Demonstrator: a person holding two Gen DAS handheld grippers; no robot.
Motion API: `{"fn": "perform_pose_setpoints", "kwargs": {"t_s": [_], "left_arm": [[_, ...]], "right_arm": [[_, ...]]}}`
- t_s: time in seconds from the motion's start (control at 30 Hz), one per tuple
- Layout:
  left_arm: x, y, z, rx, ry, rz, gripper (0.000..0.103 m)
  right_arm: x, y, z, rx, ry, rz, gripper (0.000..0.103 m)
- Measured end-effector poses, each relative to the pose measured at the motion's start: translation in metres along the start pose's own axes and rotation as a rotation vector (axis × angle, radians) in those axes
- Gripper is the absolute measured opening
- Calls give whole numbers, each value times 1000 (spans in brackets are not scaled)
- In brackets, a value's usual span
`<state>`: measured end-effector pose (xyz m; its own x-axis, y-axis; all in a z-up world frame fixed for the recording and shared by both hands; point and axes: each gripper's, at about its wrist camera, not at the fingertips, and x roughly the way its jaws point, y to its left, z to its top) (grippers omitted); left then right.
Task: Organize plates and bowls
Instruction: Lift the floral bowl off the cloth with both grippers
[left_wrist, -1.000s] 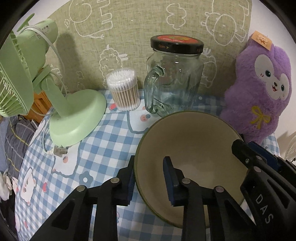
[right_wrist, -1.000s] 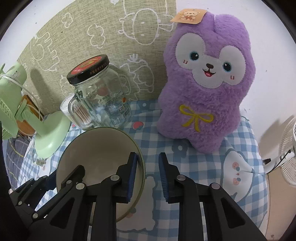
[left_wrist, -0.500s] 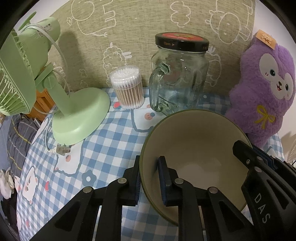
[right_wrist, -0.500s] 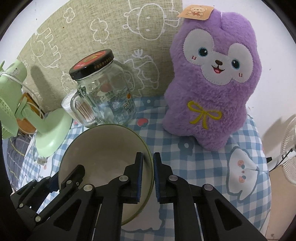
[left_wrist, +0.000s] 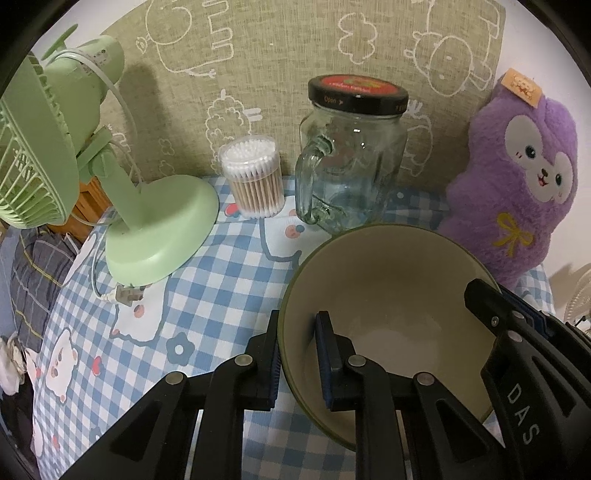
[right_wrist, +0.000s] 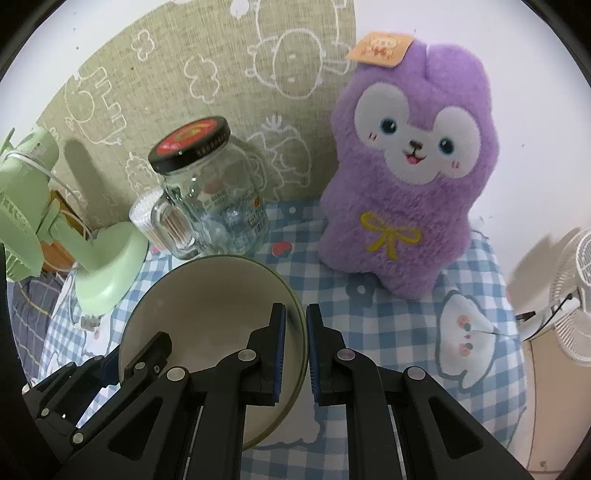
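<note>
A cream bowl with a dark green rim (left_wrist: 391, 291) sits over the blue checked tablecloth (left_wrist: 207, 295). My left gripper (left_wrist: 297, 356) is shut on its left rim, one finger inside and one outside. My right gripper (right_wrist: 294, 354) is shut on the bowl's right rim (right_wrist: 221, 306). The right gripper also shows at the bowl's far edge in the left wrist view (left_wrist: 517, 321). The bowl looks tilted and held between both grippers; I cannot tell whether it touches the cloth.
A green desk fan (left_wrist: 110, 184) stands at the left, its plug (left_wrist: 127, 294) on the cloth. A tub of cotton swabs (left_wrist: 255, 177) and a lidded glass jar mug (left_wrist: 351, 158) stand behind the bowl. A purple plush toy (right_wrist: 406, 184) is at the right. A white fan (right_wrist: 576, 295) is beyond the table's right edge.
Both grippers have closed from open onto opposite rims of the bowl. The views have shifted slightly, with the bowl sitting a little higher and tilted.
</note>
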<state>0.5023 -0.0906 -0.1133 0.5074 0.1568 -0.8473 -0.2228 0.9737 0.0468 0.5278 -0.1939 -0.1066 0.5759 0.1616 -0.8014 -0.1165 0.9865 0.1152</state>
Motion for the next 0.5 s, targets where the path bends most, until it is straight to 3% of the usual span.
{"fn": "perform_pose_setpoints", "kwargs": {"t_s": [0.5], "left_arm": [[-51, 7, 3, 27, -67, -22, 15]], "right_arm": [[-63, 12, 2, 2, -55, -37, 15]]}}
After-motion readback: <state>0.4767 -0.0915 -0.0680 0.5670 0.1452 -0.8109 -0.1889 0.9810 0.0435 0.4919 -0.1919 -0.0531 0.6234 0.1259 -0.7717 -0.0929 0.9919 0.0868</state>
